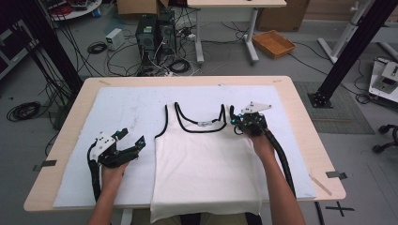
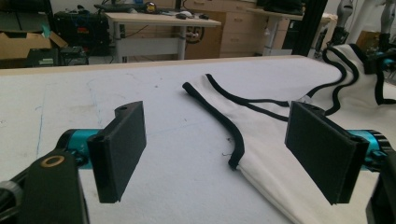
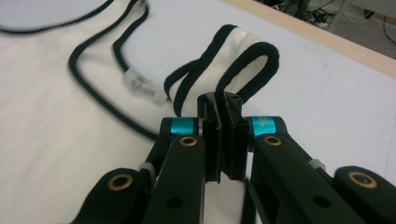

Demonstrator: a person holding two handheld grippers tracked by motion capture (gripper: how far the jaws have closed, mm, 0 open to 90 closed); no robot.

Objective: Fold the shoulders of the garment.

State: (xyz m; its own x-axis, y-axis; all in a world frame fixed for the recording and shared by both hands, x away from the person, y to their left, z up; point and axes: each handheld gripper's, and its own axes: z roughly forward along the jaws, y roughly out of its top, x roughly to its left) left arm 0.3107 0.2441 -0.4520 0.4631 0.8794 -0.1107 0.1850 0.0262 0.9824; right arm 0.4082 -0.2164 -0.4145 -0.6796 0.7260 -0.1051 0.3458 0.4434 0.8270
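Vest (image 1: pixel 206 164) flat at bench (image 1: pixel 300 117) centre. Our right claw (image 1: pixel 237 121) pinches the two-o'clock strap (image 3: pixel 233 60); our left claw (image 1: pixel 133 138), at nine o'clock, gapes empty. We judge folding begun; next, left takes its strap.

One white tank top (image 1: pixel 206 159) with black trim lies on one surface (image 1: pixel 300 117), over one white mat (image 1: pixel 122 108). Two straps on the top — one flat (image 1: pixel 170 115), one gathered up (image 3: pixel 243 60). One label (image 1: pixel 204 123) at the neckline. Two tongs — the left tongs (image 1: pixel 133 137) and the right tongs (image 1: pixel 233 118) — one per hand, two hands: left (image 1: pixel 112 171), right (image 1: pixel 263 143)
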